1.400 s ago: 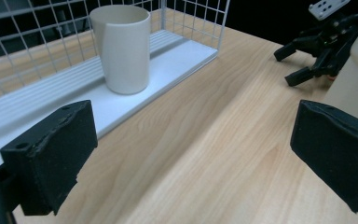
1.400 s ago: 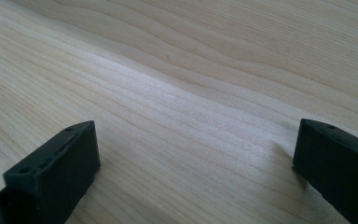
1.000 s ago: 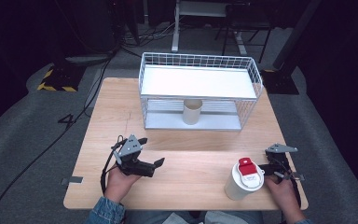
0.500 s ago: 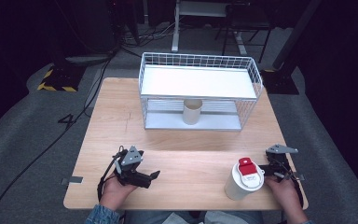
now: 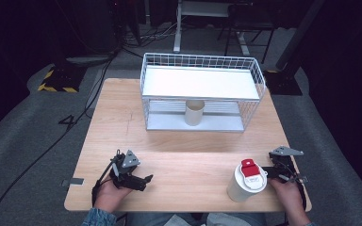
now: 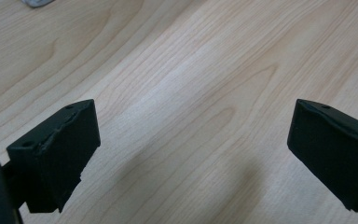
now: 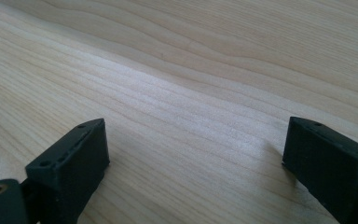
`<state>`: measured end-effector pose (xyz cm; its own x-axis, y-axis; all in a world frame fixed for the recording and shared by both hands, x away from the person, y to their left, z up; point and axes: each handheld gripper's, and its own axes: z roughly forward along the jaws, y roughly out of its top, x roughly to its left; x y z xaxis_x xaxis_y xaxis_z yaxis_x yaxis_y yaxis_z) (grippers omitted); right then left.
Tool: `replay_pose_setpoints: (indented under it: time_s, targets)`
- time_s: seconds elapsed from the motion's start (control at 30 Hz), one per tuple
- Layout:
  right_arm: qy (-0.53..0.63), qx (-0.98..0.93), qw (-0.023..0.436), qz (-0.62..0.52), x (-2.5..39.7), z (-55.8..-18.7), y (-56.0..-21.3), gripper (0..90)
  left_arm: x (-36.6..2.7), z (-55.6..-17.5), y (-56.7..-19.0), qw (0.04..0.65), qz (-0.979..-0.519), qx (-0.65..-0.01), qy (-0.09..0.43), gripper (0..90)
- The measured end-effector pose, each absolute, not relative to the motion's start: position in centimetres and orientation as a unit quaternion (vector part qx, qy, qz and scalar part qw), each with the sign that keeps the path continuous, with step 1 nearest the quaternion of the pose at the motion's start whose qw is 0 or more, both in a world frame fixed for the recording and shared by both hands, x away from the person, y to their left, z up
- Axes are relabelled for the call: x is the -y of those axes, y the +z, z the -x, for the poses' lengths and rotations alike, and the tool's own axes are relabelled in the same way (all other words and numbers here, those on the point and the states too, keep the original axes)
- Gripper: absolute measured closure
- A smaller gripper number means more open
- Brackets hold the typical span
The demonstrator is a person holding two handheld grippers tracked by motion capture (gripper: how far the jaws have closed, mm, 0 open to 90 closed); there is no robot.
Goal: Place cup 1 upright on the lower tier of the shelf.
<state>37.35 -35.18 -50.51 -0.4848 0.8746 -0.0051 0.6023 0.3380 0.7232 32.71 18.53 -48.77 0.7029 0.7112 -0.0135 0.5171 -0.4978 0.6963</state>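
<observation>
My left gripper lies low over the wooden table near its front left, held by a hand. Its black jaws stand wide apart in the left gripper view, with bare wood between them. My right gripper is at the front right, just right of a white cup with a red-tabbed lid. The right gripper view shows its jaws spread wide over bare wood, holding nothing.
A white wire rack with a flat white upper shelf stands at the back of the table. A beige cup stands on its lower shelf. Bare wood stretches between the rack and the grippers.
My left gripper has drawn back toward the table's near edge and slightly left. The right gripper and the white cup have stayed where they were.
</observation>
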Motion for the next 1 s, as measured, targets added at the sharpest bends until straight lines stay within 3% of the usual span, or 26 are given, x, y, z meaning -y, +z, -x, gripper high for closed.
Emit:
replay_pose_setpoints:
  time_s: [0.27,1.0]
  targets:
    - [0.338,-0.795,0.2,-0.462,35.3,-37.4,-50.5,6.5,-18.6,-33.3,-49.8,0.309,-0.86,-0.377,0.151,3.6]
    - [0.343,-0.799,0.202,-0.451,35.4,-37.2,-50.0,6.4,-19.0,-33.7,-50.5,0.322,-0.845,-0.403,0.142,0.2]
